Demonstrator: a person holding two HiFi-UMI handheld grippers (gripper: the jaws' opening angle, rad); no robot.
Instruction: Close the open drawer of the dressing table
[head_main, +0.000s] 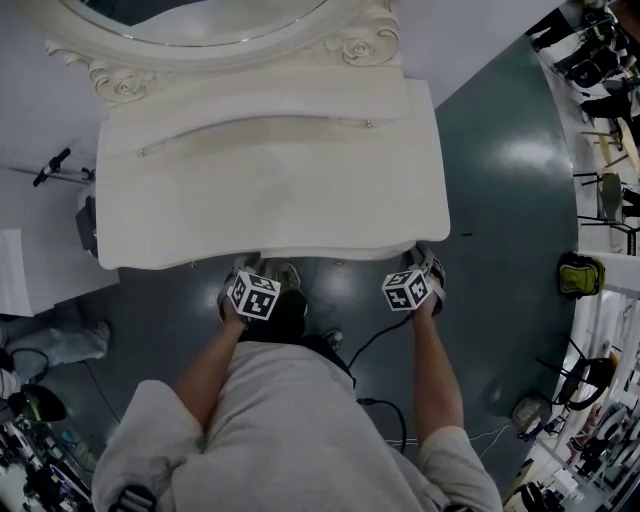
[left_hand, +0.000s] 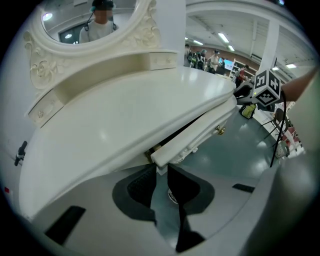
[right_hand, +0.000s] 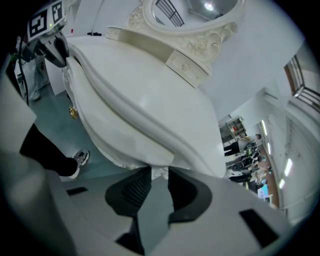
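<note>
Person: grey shirt (head_main: 300, 420) and two bare forearms fill the 6 o'clock part of the head view, reaching toward 12 o'clock.
Left hand-held gripper (left_hand: 160, 172): tucked under the near edge of the white desk (head_main: 270, 180), at about 7 o'clock from the desk's middle. Its jaws are drawn narrow around the left end of the drawer (left_hand: 200, 137), at its lower edge. Both pads look to be against that edge.
Right hand-held gripper (right_hand: 156, 175): under the same near edge, at about 5 o'clock from the desk's middle. Its jaws are a little apart, with the carved lower trim of the drawer front filling the gap between the pads.
Drawer: sits beneath the desk top with its front standing slightly out. A dark gap shows between front and top, and a brass knob (left_hand: 220, 131) is on the face.
Mirror (head_main: 190, 20): oval with a carved white frame, at the desk's 12 o'clock side.
Floor (head_main: 500, 200): dark green and glossy. A black cable (head_main: 375, 345) trails toward 6 o'clock beside the person.
</note>
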